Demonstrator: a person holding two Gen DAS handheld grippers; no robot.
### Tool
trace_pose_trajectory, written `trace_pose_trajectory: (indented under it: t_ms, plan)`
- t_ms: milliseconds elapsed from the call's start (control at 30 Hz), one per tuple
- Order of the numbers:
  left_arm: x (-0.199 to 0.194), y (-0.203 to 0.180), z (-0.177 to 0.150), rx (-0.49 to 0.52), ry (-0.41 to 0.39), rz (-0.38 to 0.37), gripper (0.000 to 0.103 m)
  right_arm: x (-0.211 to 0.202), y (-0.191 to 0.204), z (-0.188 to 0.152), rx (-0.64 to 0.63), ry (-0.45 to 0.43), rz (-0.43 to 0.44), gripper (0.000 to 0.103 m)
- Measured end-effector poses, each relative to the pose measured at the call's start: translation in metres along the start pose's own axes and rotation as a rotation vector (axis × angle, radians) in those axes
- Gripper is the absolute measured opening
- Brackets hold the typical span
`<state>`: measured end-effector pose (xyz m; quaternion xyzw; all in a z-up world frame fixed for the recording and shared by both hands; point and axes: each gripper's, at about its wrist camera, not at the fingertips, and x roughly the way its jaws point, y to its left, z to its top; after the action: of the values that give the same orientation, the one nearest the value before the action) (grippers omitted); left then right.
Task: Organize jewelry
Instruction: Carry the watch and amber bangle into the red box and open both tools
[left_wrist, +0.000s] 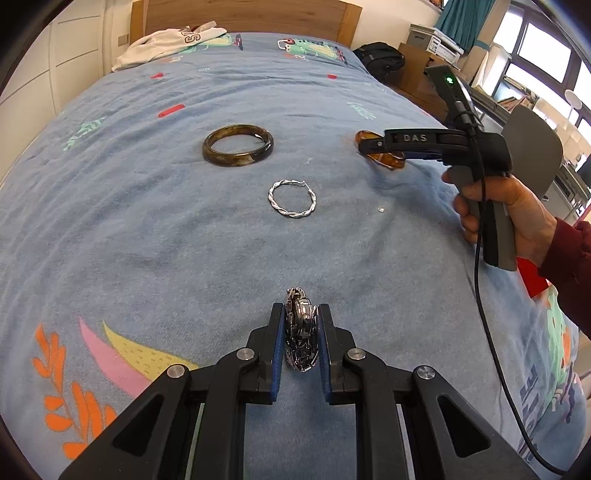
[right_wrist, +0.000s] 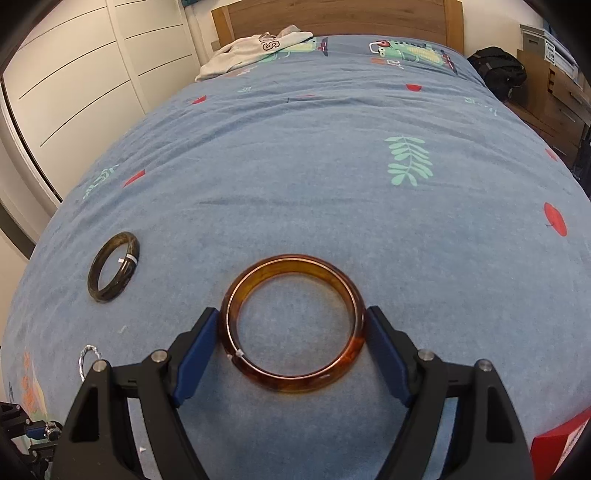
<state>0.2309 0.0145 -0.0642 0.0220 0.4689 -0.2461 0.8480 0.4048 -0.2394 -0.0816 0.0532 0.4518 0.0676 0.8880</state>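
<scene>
My left gripper (left_wrist: 301, 332) clamps the watch (left_wrist: 301, 330) above the bed (left_wrist: 147, 229). My right gripper (right_wrist: 293, 349) stands wide around the amber bangle (right_wrist: 293, 325); I should close evenly, centred, so it cannot slip.

We took it for a home bedroom, since we saw a bed (right_wrist: 332, 166) under a blue cartoon-print cover with a wooden headboard (right_wrist: 332, 16), a crumpled sweatshirt (right_wrist: 255, 46) near its head, white wardrobe doors (right_wrist: 85, 62) beside it, and teal curtains (left_wrist: 467, 20) at a window.
</scene>
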Motion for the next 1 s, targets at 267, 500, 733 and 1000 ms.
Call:
trace_pose_trajectory:
  t_ms: [267,500,733,1000]
  plan:
    - [-0.016,-0.017,0.004,0.010,-0.012,0.009,0.016,-0.058,0.001,-0.029,-0.004,-0.013,0.020,0.078]
    - [-0.039,-0.051,0.009,0.040,-0.027,0.003,0.016,-0.148,-0.008,-0.056,0.015,-0.080,0.029,0.078]
    - [-0.056,-0.104,0.022,0.081,-0.044,-0.047,0.016,-0.240,-0.048,-0.080,0.029,-0.148,-0.050,0.078]
    - [-0.052,-0.179,0.046,0.166,-0.059,-0.135,0.016,-0.320,-0.128,-0.124,0.078,-0.167,-0.202,0.078]
